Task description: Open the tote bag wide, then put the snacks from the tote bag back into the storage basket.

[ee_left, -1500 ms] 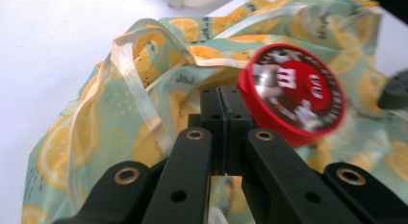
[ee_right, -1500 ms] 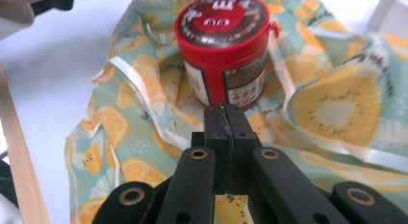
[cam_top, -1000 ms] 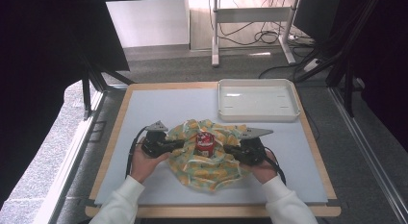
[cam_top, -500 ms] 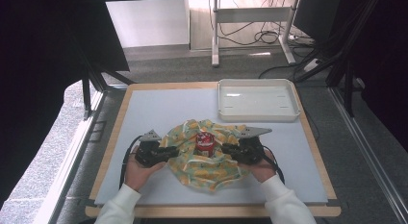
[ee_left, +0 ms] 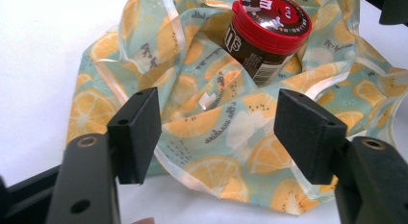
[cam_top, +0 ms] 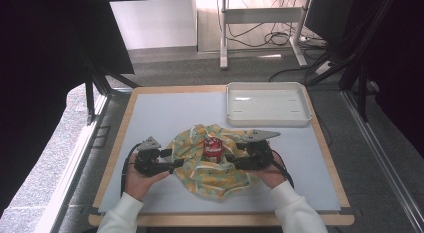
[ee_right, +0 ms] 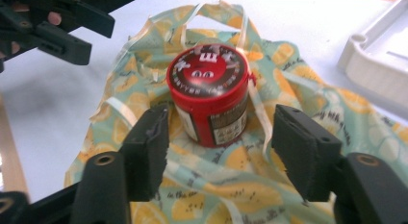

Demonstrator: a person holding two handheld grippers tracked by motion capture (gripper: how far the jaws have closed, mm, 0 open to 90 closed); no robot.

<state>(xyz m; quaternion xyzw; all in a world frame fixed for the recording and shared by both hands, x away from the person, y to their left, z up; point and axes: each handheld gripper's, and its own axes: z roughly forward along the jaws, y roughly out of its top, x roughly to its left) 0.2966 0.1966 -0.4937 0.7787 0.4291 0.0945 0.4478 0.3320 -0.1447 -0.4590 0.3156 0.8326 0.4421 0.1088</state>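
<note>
Near the front edge of the counter [cam_top: 150,113], the left gripper [ee_left: 216,128] stands open at the left border of the cloth [cam_top: 215,165]. This cloth is thin, soft and light; I would pinch a hemmed corner. The small jar [cam_top: 212,148] at its middle is rigid, smooth. The right gripper [ee_right: 219,137] is open too.

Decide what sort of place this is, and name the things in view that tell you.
Probably a lab or workshop set up for recording, not a home: a wood-edged white work table on grey carpet, a metal desk frame with loose cables behind, and a black hand-held gripper in each hand.
</note>
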